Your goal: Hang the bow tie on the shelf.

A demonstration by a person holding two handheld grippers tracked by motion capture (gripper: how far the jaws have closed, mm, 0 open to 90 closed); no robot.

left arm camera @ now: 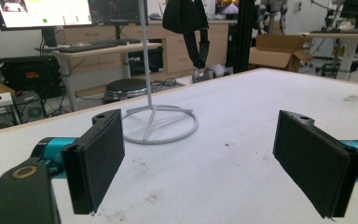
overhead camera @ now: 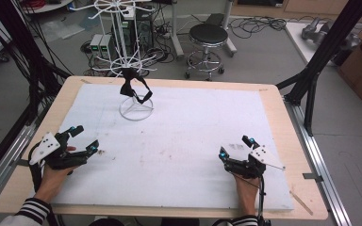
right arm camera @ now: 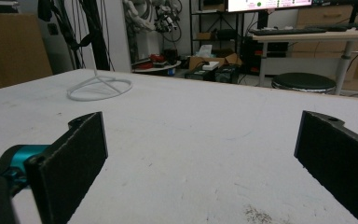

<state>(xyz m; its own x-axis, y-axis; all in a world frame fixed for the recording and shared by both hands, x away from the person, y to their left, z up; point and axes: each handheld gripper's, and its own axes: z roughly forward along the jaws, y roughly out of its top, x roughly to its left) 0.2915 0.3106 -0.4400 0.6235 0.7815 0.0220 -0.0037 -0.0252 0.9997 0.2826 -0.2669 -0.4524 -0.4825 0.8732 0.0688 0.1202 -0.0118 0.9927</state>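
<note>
A: Nearest us, at the lower left of the high view, the left gripper (overhead camera: pixel 82 137) rests low over the white counter (overhead camera: pixel 193 141). Its fingers (left arm camera: pixel 98 158) stand wide apart with nothing between them.

B: And the right gripper (overhead camera: pixel 238 147), lower right?

A: Same story. In the right gripper view its fingers (right arm camera: pixel 70 163) are spread wide over bare counter, holding nothing.

B: So where is the thing they're working with?

A: Farther back, upper centre-left of the high view: a black strap-like item (overhead camera: pixel 134 87) hangs on the white wire stand (overhead camera: pixel 135 112). I can't tell exactly what it is. In the left gripper view it dangles at the top centre, beside the stand's thin pole, well apart from both grippers.

B: How would you go about the step well?

A: My judgement is that the hanging is done and the hands are parked. If either reaches back, it should come in level, keep the fingers wide, and stay off the light ring base, which would likely tip if nudged.
</note>
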